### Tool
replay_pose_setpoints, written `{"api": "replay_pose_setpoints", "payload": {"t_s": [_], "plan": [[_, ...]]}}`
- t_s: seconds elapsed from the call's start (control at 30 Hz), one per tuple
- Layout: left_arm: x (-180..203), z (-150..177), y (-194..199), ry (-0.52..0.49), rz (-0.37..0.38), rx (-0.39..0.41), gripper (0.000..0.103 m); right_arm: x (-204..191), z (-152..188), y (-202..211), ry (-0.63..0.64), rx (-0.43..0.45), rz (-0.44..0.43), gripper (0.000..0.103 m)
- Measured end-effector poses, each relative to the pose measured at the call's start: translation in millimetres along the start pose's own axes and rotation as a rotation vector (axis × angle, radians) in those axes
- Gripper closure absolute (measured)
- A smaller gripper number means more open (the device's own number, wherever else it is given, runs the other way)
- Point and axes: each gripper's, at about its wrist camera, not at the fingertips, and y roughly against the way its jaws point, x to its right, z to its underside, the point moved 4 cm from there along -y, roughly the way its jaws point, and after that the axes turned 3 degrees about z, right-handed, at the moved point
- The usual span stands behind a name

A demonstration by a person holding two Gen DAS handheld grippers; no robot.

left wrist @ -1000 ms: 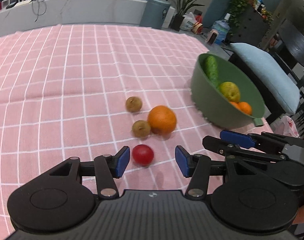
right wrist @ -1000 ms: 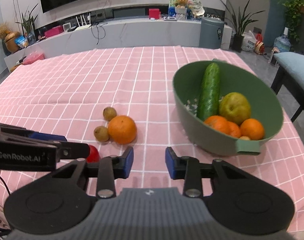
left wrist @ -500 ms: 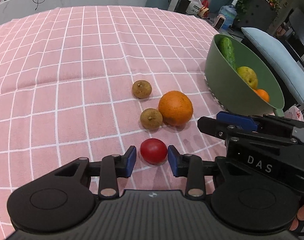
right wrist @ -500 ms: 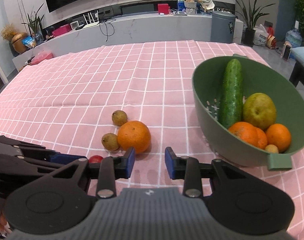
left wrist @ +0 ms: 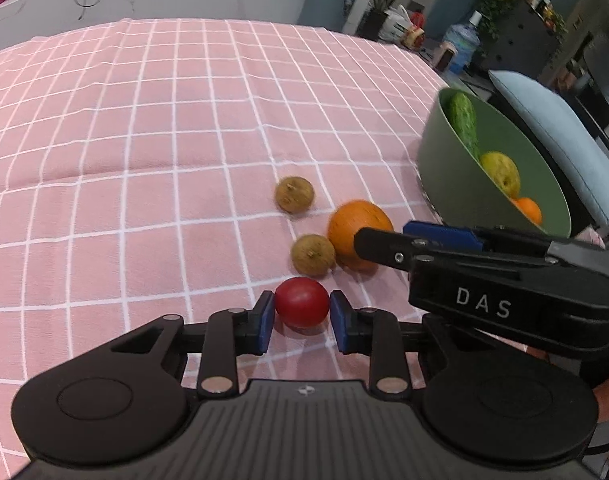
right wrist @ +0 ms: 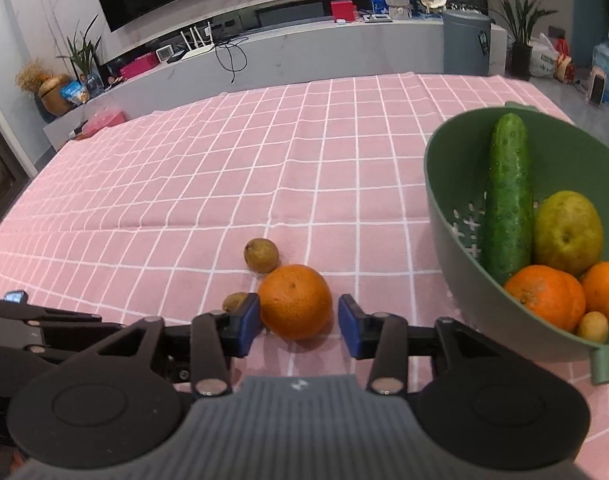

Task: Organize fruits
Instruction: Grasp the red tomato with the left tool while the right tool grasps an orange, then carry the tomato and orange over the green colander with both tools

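Note:
My left gripper (left wrist: pixel 301 312) is shut on a small red tomato (left wrist: pixel 301 301) low over the pink checked cloth. Just beyond it lie a brown fruit (left wrist: pixel 313 254), a second brown fruit (left wrist: pixel 294 194) and a large orange (left wrist: pixel 358 228). My right gripper (right wrist: pixel 299 322) is open, its blue pads on either side of the large orange (right wrist: pixel 295 300) without touching it. The nearer brown fruit (right wrist: pixel 235 302) is partly hidden behind its left finger. A green bowl (right wrist: pixel 440 216) at right holds a cucumber (right wrist: pixel 508 196), a pear (right wrist: pixel 566 228) and several oranges.
The right gripper body (left wrist: pixel 504 280) crosses the left wrist view at right, next to the bowl (left wrist: pixel 444 184). The left gripper (right wrist: pixel 32 320) sits at lower left in the right wrist view. A blue cushioned chair (left wrist: pixel 556 132) stands past the table's right edge.
My left gripper has advanced and closed on the red tomato. My right gripper has moved forward and left, and the large orange now sits between its open fingers.

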Motion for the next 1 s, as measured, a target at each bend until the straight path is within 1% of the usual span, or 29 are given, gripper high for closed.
{"api": "replay_pose_setpoints", "payload": {"t_s": [0.1, 0.37, 0.47, 0.57, 0.8, 1.0], "plan": [[-4, -1, 2, 0.014, -0.004, 0.009, 0.07, 2, -1, -5, -0.027, -0.012, -0.013, 0.062], [-3, -1, 3, 0.015, -0.008, 0.015, 0.07, 7, 0, -14, -0.094, -0.031, -0.055, 0.059], [-3, 0, 4, 0.017, -0.007, 0.016, 0.07, 7, 0, -14, -0.096, -0.033, -0.058, 0.062], [-3, 1, 4, 0.019, -0.008, 0.018, 0.07, 7, 2, -11, -0.083, -0.029, -0.044, 0.062], [5, -2, 15, 0.009, -0.016, 0.04, 0.07, 8, -2, 15, -0.042, 0.012, -0.021, 0.063], [21, -14, 32, -0.023, -0.022, 0.076, 0.07, 14, -8, 53, -0.028, 0.08, -0.019, 0.063]]}}
